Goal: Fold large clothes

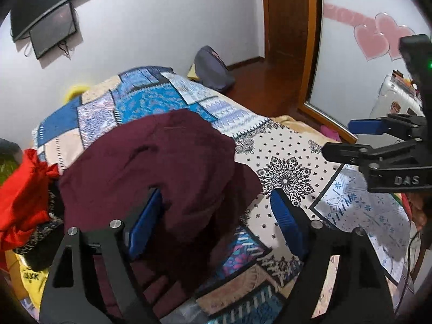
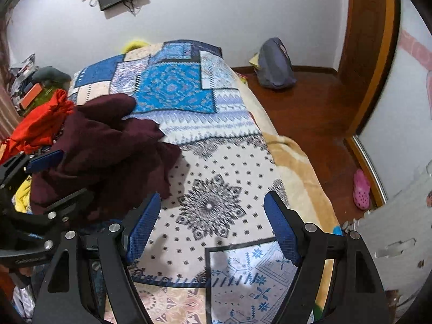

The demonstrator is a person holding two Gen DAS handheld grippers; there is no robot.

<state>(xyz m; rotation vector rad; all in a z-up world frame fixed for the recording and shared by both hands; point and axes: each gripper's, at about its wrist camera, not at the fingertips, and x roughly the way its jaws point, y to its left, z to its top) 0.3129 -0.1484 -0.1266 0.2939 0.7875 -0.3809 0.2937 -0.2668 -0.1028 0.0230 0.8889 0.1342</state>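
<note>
One maroon garment (image 1: 151,167), soft and matte, lies crumpled in a rounded heap on the bed (image 2: 216,162), toward its left side; the bed carries a patchwork cover of blue, white and beige printed panels, with a black mandala on a dotted white square; a bright red cloth (image 1: 24,197) sits bunched just beside the maroon heap; the left hand-held gripper (image 1: 216,224) stands released, its two ribbed blue pads apart, one at the maroon fabric's edge without pinching it; the right hand-held gripper (image 2: 213,226) is likewise spread wide over the bare cover, grasping nothing; one grey bag (image 2: 274,64) slumps on the glossy wooden floor; one pink clog (image 2: 361,189) lies near the wall.
</note>
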